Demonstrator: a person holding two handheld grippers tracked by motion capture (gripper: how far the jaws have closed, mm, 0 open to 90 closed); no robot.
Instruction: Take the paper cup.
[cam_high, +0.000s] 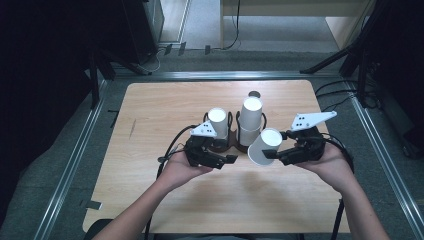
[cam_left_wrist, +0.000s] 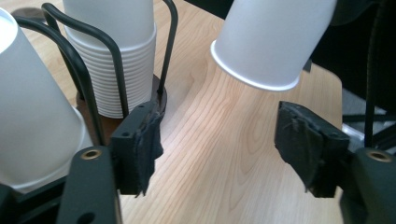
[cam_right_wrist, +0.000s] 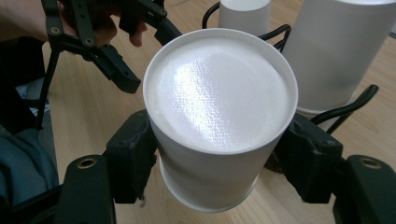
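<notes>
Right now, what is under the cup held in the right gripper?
Bare tabletop lies under the cup, which hangs tilted in the right gripper, off the wood. The cup's body hides whatever is inside it.

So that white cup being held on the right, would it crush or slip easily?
Probably light and a bit squashy: the white cup looks like thin paper, so the right gripper with its fingers on both sides could dent it. Its smooth tapered wall might slide. Set on its side, it would likely roll in a curve.
</notes>
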